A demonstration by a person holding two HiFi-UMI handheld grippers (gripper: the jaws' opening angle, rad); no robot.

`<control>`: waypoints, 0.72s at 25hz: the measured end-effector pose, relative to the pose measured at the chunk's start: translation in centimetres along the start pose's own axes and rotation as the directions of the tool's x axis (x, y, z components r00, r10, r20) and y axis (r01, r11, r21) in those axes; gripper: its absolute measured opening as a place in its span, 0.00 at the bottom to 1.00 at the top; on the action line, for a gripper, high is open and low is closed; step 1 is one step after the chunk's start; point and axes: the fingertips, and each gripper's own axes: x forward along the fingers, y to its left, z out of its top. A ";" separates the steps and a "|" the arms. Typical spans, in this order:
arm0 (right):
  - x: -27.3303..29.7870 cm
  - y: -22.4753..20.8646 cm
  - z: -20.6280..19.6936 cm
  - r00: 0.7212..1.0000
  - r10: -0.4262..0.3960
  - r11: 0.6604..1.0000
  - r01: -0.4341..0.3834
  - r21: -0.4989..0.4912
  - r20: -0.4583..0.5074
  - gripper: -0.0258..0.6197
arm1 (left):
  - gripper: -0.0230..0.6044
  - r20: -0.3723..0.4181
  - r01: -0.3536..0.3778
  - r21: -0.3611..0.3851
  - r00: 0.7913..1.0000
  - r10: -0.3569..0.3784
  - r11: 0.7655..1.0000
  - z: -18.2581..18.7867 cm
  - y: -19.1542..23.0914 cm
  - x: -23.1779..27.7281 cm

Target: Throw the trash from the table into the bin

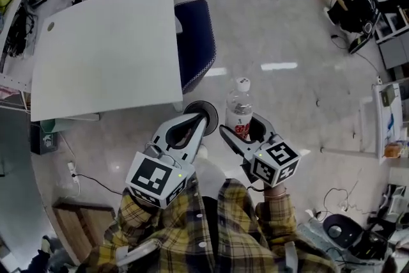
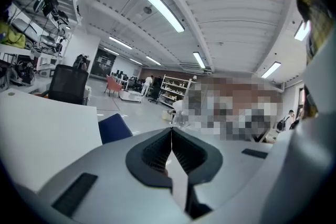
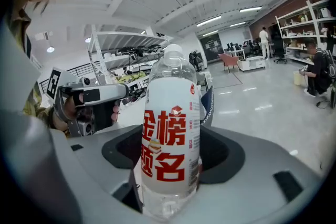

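Observation:
A clear plastic bottle (image 1: 239,106) with a white cap and a white label with red characters stands upright between the jaws of my right gripper (image 1: 248,129), which is shut on its lower half. In the right gripper view the bottle (image 3: 170,134) fills the centre, held in my right gripper (image 3: 171,176). My left gripper (image 1: 199,114) hovers just left of it over the floor, jaws together with nothing between them. The left gripper view shows my left gripper (image 2: 171,132) closed. The white table (image 1: 108,48) lies ahead to the left, its top bare. No bin is recognisable.
A blue chair (image 1: 195,41) stands against the table's right side. A dark box (image 1: 43,137) sits on the floor under the table's near left corner. A person (image 1: 353,7) sits on the floor far right. Cables and gear (image 1: 345,227) lie at the lower right.

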 end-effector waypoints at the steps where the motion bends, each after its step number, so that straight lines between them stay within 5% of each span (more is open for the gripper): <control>1: -0.4 0.0 -0.1 1.000 0.013 1.000 -0.013 -0.004 0.001 0.50 | 0.05 0.003 -0.013 0.002 1.000 0.013 1.000 -0.1 -0.5 -0.1; 7: -1.0 0.6 -0.8 0.997 0.072 0.997 -0.072 -0.023 -0.008 0.50 | 0.05 -0.015 -0.057 0.008 0.998 0.057 0.998 -1.2 -1.9 -1.2; 18: 2.3 -0.6 -4.1 0.999 0.034 0.998 -0.032 0.054 -0.030 0.50 | 0.05 -0.093 -0.034 0.014 0.995 0.035 0.999 -4.3 -0.1 -1.6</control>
